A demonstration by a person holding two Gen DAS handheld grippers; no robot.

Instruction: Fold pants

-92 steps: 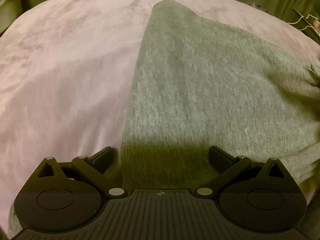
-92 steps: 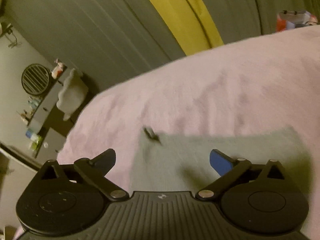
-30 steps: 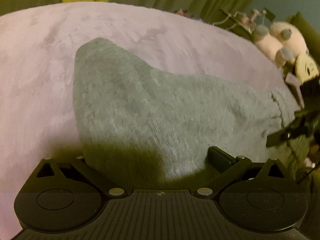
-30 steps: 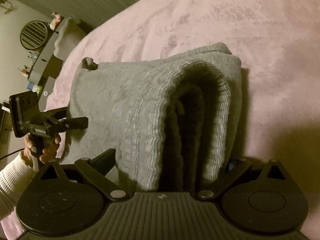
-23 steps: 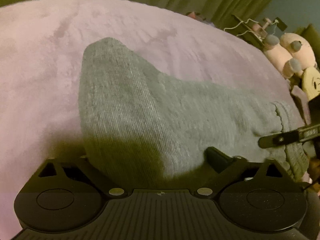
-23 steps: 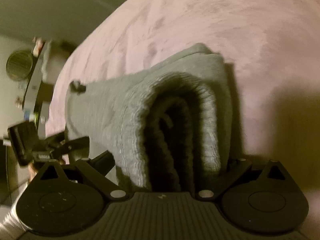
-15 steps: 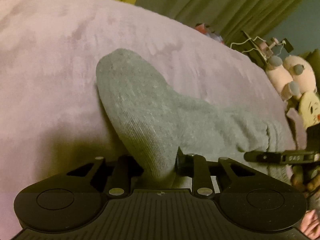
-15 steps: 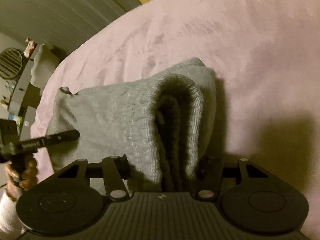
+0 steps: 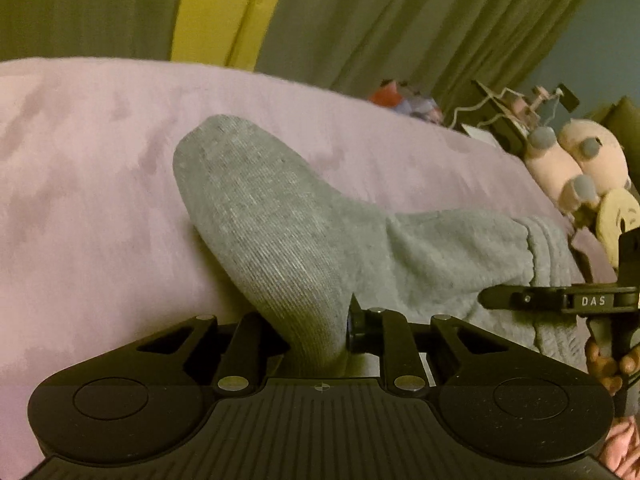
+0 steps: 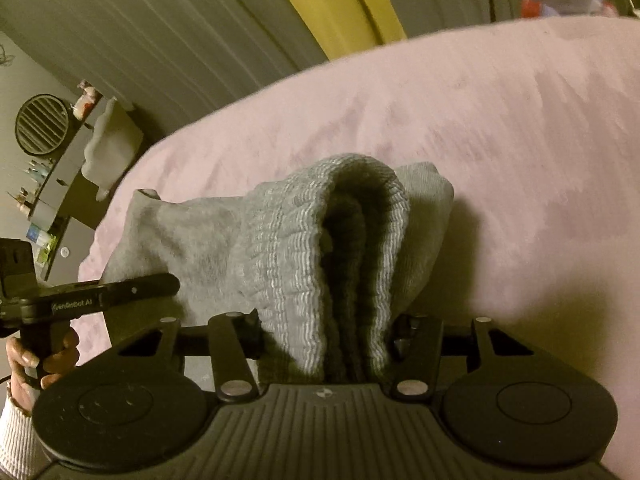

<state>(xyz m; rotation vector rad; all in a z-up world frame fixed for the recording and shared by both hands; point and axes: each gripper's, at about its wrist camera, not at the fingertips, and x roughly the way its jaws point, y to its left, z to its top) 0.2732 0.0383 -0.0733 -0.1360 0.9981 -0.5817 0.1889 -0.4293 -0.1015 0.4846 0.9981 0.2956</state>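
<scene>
1. The grey pants lie on the pink bed, already doubled into a thick band that fills the lower centre of both wrist views.

2. The left tongs are narrowed onto a bunched fold of the plain knit end, the cloth pinched between the two black fingers at the bottom centre of the left view.

3. The right tongs are likewise closed on cloth: several stacked layers of the ribbed waistband stand on edge between the fingers in the lower centre of the right view.

4. Each tool shows in the other's camera. The right one enters from the right edge of the left view, and the left one from the left edge of the right view, so the two grips sit at opposite ends of one near edge.

5. The deciding relation: from both tongs the pants run away toward the upper part of the frame, and the far rounded edge rests on the bed. The long axis of the bundle spans between the two grips, so neither hand looks nearer to the far edge.

6. My reading is that the next fold needs both ends lifted and carried forward together. Uneven travel would probably skew the layers.

7. Plush toys sit at the right edge of the left view, apart from the pants.
</scene>
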